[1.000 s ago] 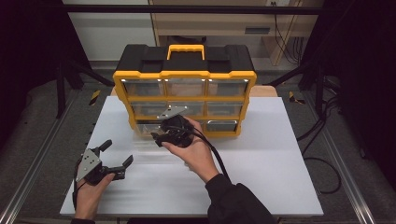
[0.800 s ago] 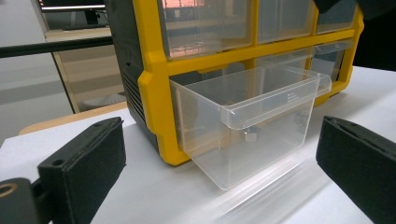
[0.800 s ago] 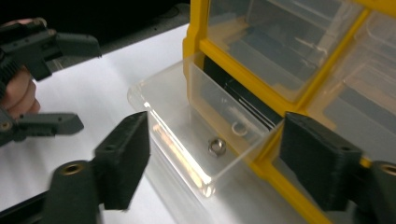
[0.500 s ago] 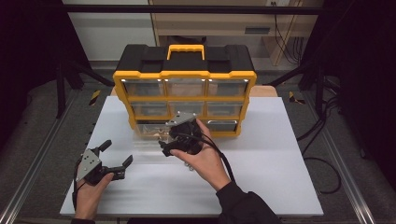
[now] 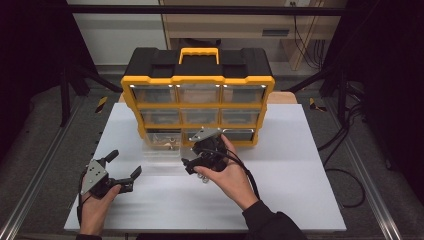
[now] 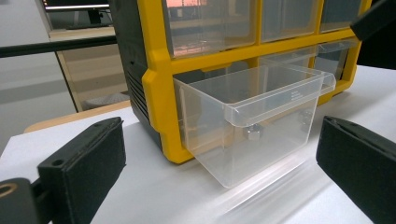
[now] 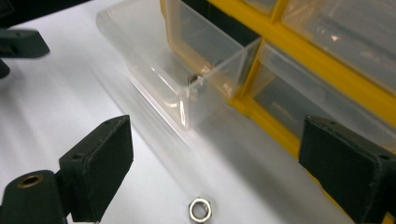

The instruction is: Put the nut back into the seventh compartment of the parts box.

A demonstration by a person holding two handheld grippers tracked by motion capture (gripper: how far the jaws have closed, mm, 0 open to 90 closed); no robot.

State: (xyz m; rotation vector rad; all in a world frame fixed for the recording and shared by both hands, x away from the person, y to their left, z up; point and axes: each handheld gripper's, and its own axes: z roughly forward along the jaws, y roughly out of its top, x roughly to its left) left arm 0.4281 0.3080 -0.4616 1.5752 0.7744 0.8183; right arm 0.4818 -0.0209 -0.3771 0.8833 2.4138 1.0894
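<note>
A yellow and black drawer organizer (image 5: 197,95) stands at the back of the white table (image 5: 300,165). Its clear bottom-left drawer (image 5: 161,142) (image 6: 254,116) (image 7: 187,79) is pulled out, with a metal nut (image 6: 252,133) (image 7: 194,79) inside. My left gripper (image 5: 125,163) (image 6: 222,140) is open, low at the table's front left, facing that drawer. My right gripper (image 5: 192,162) (image 7: 219,154) is open in front of the organizer, just right of the drawer. A loose hex nut (image 7: 200,209) lies on the table below its jaws. Nothing is held.
The other clear drawers (image 5: 199,93) of the organizer are shut. My left gripper's jaw tip (image 7: 18,42) shows far off at the top left of the right gripper view. Bare white table lies to the right and front.
My right gripper has drawn back from the open drawer, toward the front and a little right. The left gripper has barely moved.
</note>
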